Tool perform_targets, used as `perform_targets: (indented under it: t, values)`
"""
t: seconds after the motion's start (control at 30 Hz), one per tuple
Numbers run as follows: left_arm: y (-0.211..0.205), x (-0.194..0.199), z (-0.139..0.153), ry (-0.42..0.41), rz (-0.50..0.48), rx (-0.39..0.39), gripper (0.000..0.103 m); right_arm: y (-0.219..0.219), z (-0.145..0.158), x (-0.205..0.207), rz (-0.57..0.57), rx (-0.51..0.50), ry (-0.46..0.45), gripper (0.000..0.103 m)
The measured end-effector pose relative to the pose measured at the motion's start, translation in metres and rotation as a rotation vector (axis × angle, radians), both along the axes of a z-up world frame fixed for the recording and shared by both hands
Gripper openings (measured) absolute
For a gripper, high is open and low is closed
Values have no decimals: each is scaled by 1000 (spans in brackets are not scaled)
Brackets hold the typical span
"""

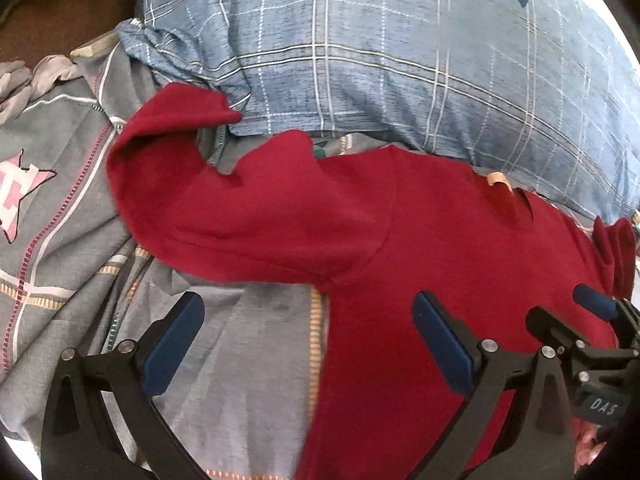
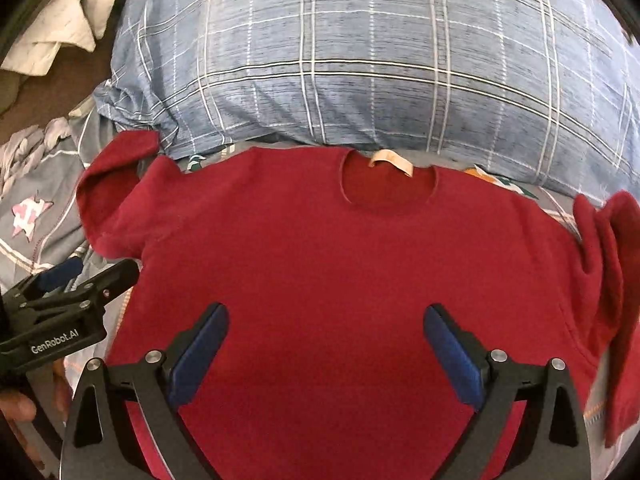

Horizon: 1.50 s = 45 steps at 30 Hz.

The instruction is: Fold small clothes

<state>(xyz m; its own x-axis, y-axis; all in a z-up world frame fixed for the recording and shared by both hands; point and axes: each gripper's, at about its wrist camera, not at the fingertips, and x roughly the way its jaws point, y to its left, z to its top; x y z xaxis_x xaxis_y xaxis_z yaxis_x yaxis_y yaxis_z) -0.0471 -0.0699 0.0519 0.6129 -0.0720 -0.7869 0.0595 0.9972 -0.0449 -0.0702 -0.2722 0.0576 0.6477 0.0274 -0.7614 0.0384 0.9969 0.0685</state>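
A small dark red shirt (image 2: 328,264) lies spread flat on the bed, collar and beige neck label (image 2: 390,161) toward the pillow. Its left sleeve (image 1: 224,208) is curled and rumpled; its right sleeve (image 2: 612,264) is bunched at the edge. My right gripper (image 2: 326,350) hovers open over the shirt's middle, nothing between its blue pads. My left gripper (image 1: 308,344) is open above the shirt's left edge, below the sleeve, holding nothing. The left gripper (image 2: 76,284) also shows at the left of the right wrist view, and the right gripper (image 1: 592,312) at the right of the left wrist view.
A blue plaid pillow (image 2: 360,60) lies just beyond the collar. The grey patterned bedsheet (image 1: 60,240) with a pink star spreads to the left. White cloth (image 2: 60,28) and a brown surface sit at the far left. A hand (image 2: 16,404) holds the left gripper.
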Motion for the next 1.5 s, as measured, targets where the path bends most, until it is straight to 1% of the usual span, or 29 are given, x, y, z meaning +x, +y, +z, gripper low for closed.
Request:
perform_targets:
  t: [0.1, 0.17, 0.23, 0.37, 0.5, 0.6, 0.7, 0.83, 0.9, 0.97, 1.07, 1.17, 1.23, 1.3, 1.43, 1.5]
  values:
    - [5, 5, -2, 20, 17, -18, 103, 4, -7, 7, 3, -5, 11, 95]
    - [10, 6, -1, 15, 32, -33, 103, 6, -12, 12, 3, -3, 25, 95]
    - [12, 7, 2, 7, 33, -40, 103, 9, -14, 17, 0, -6, 33, 90]
    - [16, 7, 2, -1, 39, -27, 103, 16, -18, 26, -1, -18, 41, 90]
    - [27, 5, 4, -5, 58, -62, 103, 21, -19, 31, -2, -32, 48, 90]
    - [34, -1, 9, -13, 75, -56, 103, 24, -15, 32, 8, -17, 52, 89]
    - [49, -6, 13, -32, 132, -58, 103, 28, -10, 34, 24, -3, 57, 89]
    - [69, -3, 15, -20, 195, -117, 103, 37, -11, 41, 39, -17, 66, 89]
    - [76, -4, 16, -24, 219, -131, 103, 42, -12, 43, 44, -9, 65, 89]
    - [79, -4, 17, -26, 225, -126, 103, 46, -11, 45, 47, -3, 62, 89]
    - [79, -2, 17, -23, 220, -93, 103, 50, -8, 50, 49, 14, 53, 89]
    - [82, -5, 18, -25, 195, -43, 103, 54, -5, 58, 64, 33, 48, 90]
    - [87, -8, 16, -19, 184, -2, 103, 57, -3, 66, 72, 68, 59, 89]
    - [96, -8, 13, -13, 196, -3, 103, 62, 1, 72, 91, 120, 62, 89]
    - [117, -5, 3, 0, 252, -43, 103, 83, 14, 91, 155, 216, 47, 88]
    - [121, -3, -2, 12, 264, -45, 103, 99, 18, 105, 204, 292, 51, 88]
